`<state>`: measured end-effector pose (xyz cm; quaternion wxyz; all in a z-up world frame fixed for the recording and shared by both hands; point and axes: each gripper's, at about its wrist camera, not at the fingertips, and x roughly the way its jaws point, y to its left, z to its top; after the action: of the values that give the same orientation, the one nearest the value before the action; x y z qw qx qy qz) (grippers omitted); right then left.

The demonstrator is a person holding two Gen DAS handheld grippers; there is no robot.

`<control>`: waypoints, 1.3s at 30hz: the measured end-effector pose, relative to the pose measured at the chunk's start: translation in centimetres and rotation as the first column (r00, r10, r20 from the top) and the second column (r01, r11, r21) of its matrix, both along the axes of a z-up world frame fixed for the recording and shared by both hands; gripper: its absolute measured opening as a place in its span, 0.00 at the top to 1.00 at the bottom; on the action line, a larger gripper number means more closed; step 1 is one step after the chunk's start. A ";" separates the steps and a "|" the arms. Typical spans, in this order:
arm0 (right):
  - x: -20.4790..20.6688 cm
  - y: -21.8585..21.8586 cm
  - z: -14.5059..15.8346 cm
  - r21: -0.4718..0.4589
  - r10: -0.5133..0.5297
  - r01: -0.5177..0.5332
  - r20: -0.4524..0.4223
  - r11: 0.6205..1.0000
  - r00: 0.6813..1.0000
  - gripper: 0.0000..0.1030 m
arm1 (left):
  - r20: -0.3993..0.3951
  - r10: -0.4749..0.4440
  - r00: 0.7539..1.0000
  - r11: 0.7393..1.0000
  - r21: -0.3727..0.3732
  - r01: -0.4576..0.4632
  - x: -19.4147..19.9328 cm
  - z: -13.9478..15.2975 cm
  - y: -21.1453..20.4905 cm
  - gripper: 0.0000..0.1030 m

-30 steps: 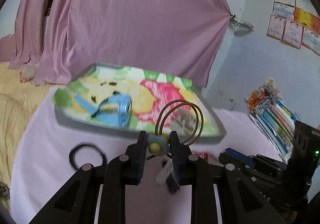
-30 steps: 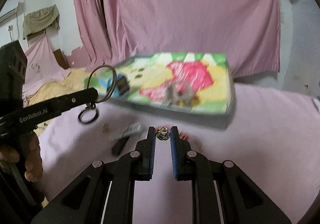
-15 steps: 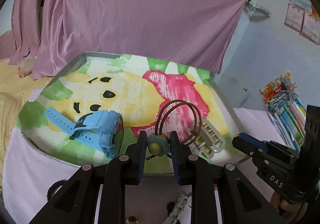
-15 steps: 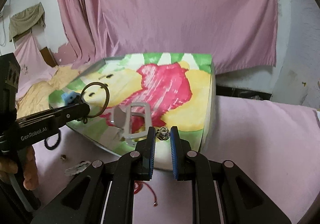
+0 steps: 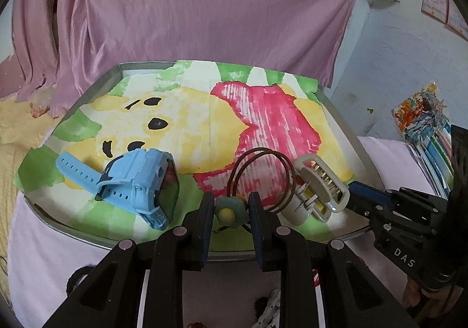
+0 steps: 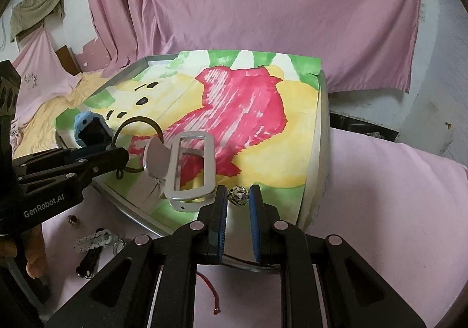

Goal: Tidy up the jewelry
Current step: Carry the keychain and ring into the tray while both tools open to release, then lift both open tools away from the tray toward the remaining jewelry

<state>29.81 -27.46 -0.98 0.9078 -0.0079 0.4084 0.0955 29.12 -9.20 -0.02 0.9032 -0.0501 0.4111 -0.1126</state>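
Above the near edge of the tray (image 5: 87, 94), the left tongs (image 5: 229, 211) are closed on the flower charm (image 5: 229, 209) of a brown hair tie (image 5: 263, 176), whose two loops stand up beyond the fingertips over the painted paper lining the tray. Right tongs (image 6: 238, 196) are closed on a small silver bead (image 6: 238, 196), held over the tray's near right corner; whether the bead touches the paper cannot be told.

Contents of the tray: a blue watch (image 5: 137, 184) lies on its side at the near left, strap pointing left. A pale hair clip (image 5: 318, 187) with metal teeth rests at the near right, just beside the hair tie loops; in the right wrist view the same clip (image 6: 187, 170) stands just left of the right tongs. The tray lining shows a yellow and red cartoon figure with green borders.

Off the tray, on the pink cloth (image 6: 395, 196) in front of it, lie a white beaded piece (image 6: 96, 238), a dark clip (image 6: 87, 263), a small ring-like item (image 6: 73, 219) and a red cord (image 6: 210, 295). A black hair band (image 5: 79, 275) is partly visible at the lower left of the left wrist view. Pink curtains hang behind.
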 end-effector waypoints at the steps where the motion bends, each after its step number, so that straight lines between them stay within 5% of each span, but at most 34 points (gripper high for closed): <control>1: -0.1 -0.1 0.1 0.000 -0.002 0.002 0.004 1.000 1.000 0.84 | 0.001 0.002 1.000 1.000 0.001 -0.002 0.0 0.0 0.0 0.78; 3: -0.6 -0.2 0.4 0.003 -0.010 0.010 0.024 1.000 1.000 0.76 | 0.005 0.003 1.000 1.000 -0.002 -0.003 -0.1 0.1 0.1 0.74; 5: -1.1 -0.5 0.7 0.006 -0.025 0.025 0.045 1.000 0.999 0.66 | 0.015 0.006 1.000 1.000 -0.011 -0.005 -0.3 0.3 0.2 0.59; 7: -1.8 -0.9 1.0 0.025 -0.041 0.039 0.068 0.999 0.997 0.65 | 0.025 0.011 1.000 1.000 -0.030 -0.010 -0.6 0.5 0.5 0.50; 10: -2.9 -1.4 1.6 0.039 -0.071 0.067 0.119 0.997 0.990 0.64 | 0.039 0.016 0.999 0.999 -0.047 -0.014 -1.0 0.9 0.9 0.50; 23: -9.7 -1.2 4.5 0.077 -0.134 0.113 0.366 0.991 0.921 0.06 | 0.265 0.100 0.959 0.992 -0.104 -0.074 -7.4 4.2 4.2 0.06; 33: -14.7 0.3 5.5 0.126 -0.155 0.106 0.498 0.986 0.853 0.02 | 0.401 0.155 0.903 0.987 -0.100 -0.125 -12.6 4.9 7.1 0.01; 39: -16.1 1.4 5.2 0.112 -0.138 0.093 0.518 0.989 0.844 0.02 | 0.429 0.166 0.888 0.986 -0.096 -0.138 -14.9 4.6 8.2 0.01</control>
<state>13.68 -26.01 4.26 0.9883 0.0284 0.1411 0.0515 14.17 -1.04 4.53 0.9762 -0.0839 0.1900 -0.0626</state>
